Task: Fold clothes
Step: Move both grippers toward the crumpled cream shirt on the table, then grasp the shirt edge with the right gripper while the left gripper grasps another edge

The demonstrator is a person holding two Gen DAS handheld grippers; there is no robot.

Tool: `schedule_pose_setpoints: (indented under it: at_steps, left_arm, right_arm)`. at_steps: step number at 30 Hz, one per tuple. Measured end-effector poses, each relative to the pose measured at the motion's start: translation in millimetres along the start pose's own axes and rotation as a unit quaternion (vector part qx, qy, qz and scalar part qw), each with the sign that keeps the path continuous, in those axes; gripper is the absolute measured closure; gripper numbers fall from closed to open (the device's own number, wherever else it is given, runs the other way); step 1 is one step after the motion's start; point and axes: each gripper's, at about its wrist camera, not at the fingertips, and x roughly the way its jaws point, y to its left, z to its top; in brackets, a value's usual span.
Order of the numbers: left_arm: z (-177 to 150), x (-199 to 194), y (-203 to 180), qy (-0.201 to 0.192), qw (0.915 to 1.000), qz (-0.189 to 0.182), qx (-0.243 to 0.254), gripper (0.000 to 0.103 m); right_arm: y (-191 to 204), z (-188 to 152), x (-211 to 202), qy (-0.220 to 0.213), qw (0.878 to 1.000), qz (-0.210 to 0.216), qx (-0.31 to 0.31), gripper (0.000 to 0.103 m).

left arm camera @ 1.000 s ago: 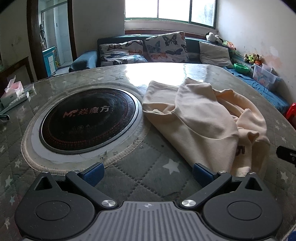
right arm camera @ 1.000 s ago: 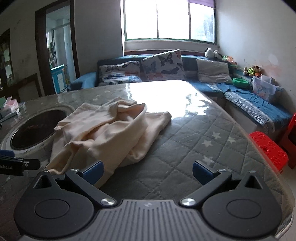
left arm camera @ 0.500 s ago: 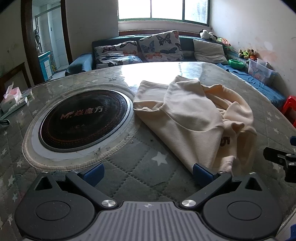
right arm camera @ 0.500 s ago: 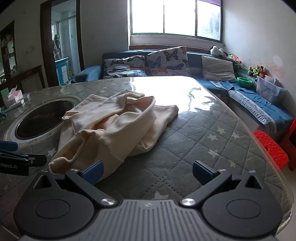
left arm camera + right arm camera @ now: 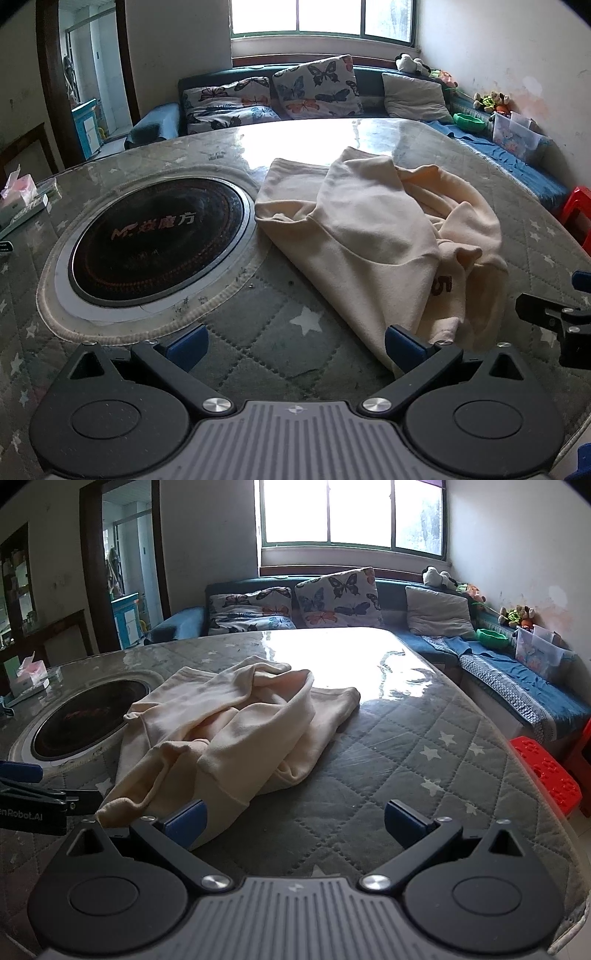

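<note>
A cream garment (image 5: 380,236) lies crumpled on the quilted grey table cover (image 5: 258,339), with a dark "5" printed near its front hem. The right wrist view shows the same garment (image 5: 229,731) bunched left of centre. My left gripper (image 5: 295,341) is open just short of the hem, its right blue pad (image 5: 400,343) level with the cloth's near edge. Over bare cover to the right of the hem, my right gripper (image 5: 295,818) is open too, its left blue pad (image 5: 186,821) at the cloth's edge. Neither holds anything. Each view shows the other gripper at its side edge.
A round black cooktop (image 5: 159,240) is set into the table left of the garment. A tissue box (image 5: 18,188) sits at the far left edge. Behind the table runs a sofa with butterfly cushions (image 5: 314,88). A red stool (image 5: 546,771) stands off the table's right side.
Both grippers have drawn back and risen a little, so more of the table front shows. The garment lies as before. Both stay open.
</note>
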Motion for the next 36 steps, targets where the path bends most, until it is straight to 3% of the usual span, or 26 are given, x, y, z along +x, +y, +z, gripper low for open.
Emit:
schedule_pose_setpoints:
  at_steps: [15,24,27,36]
  left_arm:
    - [27.4,2.0,0.8,-0.027,0.9993,-0.023,0.009,0.0]
    - [49.0,15.2,-0.6,-0.034,0.9989,-0.024,0.024,0.0]
    - [58.5,20.8,-2.7,-0.037,0.9986,-0.025,0.029,0.001]
    - [88.2,46.3,-19.5,-0.039,0.9975,-0.03,0.051,0.001]
  right_arm:
    - [2.0,32.5,15.3,-0.006,1.0,0.011,-0.012,0.003]
    - [-13.8,84.6,66.3,0.014,1.0,0.017,-0.002,0.025]
    - [-20.4,102.1,92.7,0.027,1.0,0.013,0.007,0.042]
    - [-27.5,125.5,167.3,0.074,0.997,0.028,0.006,0.069]
